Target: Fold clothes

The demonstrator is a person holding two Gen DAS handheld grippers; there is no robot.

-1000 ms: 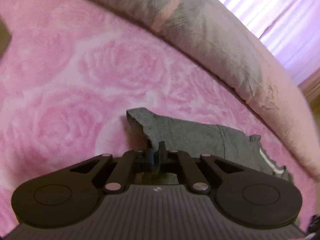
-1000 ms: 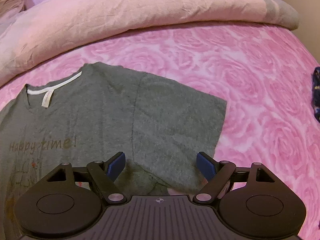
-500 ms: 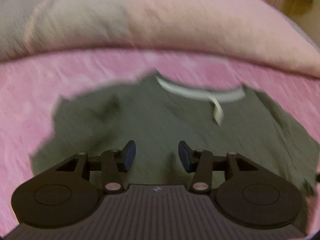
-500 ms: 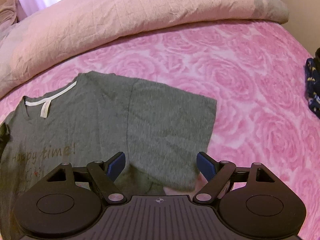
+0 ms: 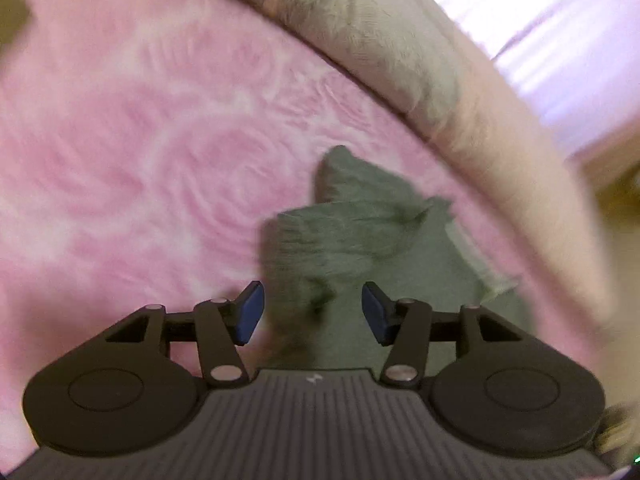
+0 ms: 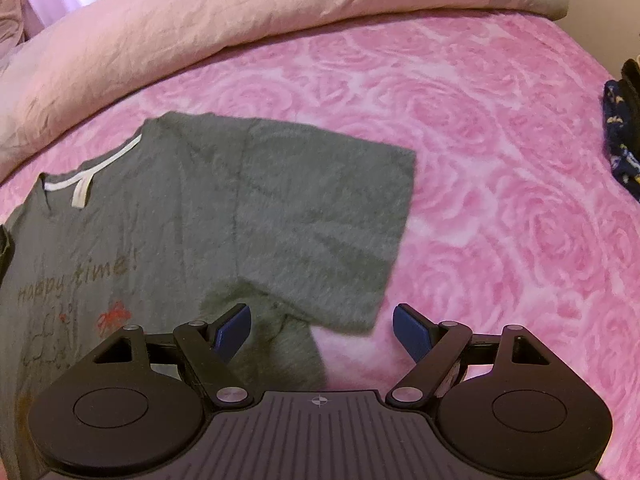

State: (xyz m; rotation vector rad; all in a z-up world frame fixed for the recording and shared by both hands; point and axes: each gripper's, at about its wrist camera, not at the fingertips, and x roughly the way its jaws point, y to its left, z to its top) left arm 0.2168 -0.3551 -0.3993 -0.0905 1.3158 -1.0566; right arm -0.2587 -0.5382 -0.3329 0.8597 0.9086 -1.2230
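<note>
Left gripper [image 5: 313, 312] is released, blue pads apart, nothing between them; it hovers over the near edge of the grey T-shirt [image 5: 372, 248], close to a rumpled sleeve fold, left-wrist view motion-blurred. 1.0 s ago it was clenched on a bunched bit of the same fabric, 0.5 s ago already open and looking at the collar head-on, now swung back toward the shirt's side. Right gripper [image 6: 322, 330] also released, fingers spread wide, sitting above the bottom corner of the sleeve [image 6: 320, 216], which lies flat across the shirt; pads not touching cloth as far as I can tell. Right view barely changed over the second, just pulled back a bit, so more of the chest print "Happy time!" [image 6: 80, 278] and a small red motif under it show. The T-shirt [image 6: 168, 216] lies face up on the pink rose-print bedspread [image 6: 500, 184], white-trimmed collar [image 6: 92, 170] toward the rolled pink duvet [image 6: 240, 20] along the far edge. Count: 1 shirt, 2 grippers, 1 duvet, 1 dark blue patterned item [image 6: 622, 140] at the right edge of the bed, well apart from the shirt.
</note>
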